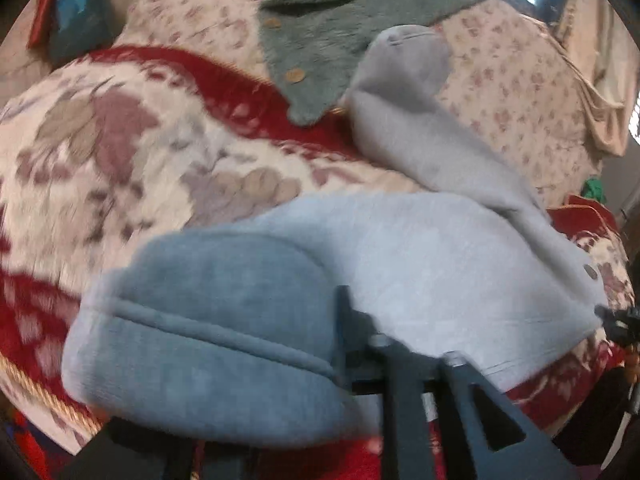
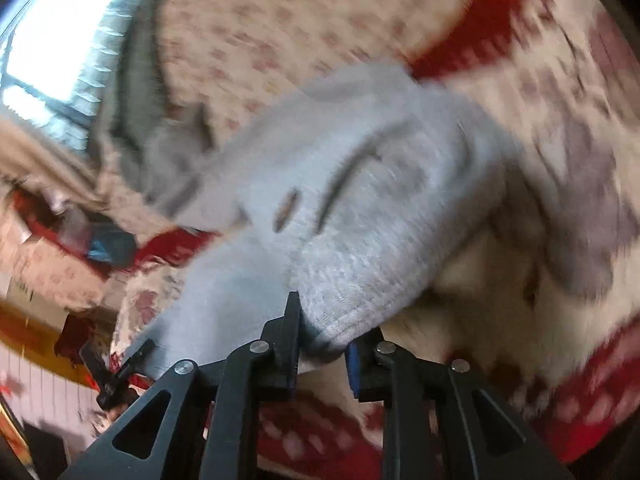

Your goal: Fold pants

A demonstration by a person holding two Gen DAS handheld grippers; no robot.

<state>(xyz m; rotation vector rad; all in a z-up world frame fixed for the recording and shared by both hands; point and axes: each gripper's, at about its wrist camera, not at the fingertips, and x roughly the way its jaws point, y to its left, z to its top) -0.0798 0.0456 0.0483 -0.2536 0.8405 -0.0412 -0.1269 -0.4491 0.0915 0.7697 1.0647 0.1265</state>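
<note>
Light grey pants (image 1: 420,264) lie spread over a floral bed blanket (image 1: 100,152). A folded, stitched band of them (image 1: 208,336) is draped over my left gripper (image 1: 316,320). It hides the left finger and the gap, so only the right finger (image 1: 344,320) shows. In the right wrist view the pants (image 2: 360,200) run up and away from my right gripper (image 2: 324,344). A thick hem (image 2: 344,312) is pinched between its fingertips. The right gripper (image 1: 618,322) also shows at the pants' far corner, and the left gripper (image 2: 120,368) at the other edge.
A grey-green fleece garment with buttons (image 1: 320,40) lies on the small-flowered sheet (image 1: 520,92) behind the pants. A bright window (image 2: 60,52) is at the far side. Clutter and a blue item (image 1: 76,4) sit beyond the bed's edge.
</note>
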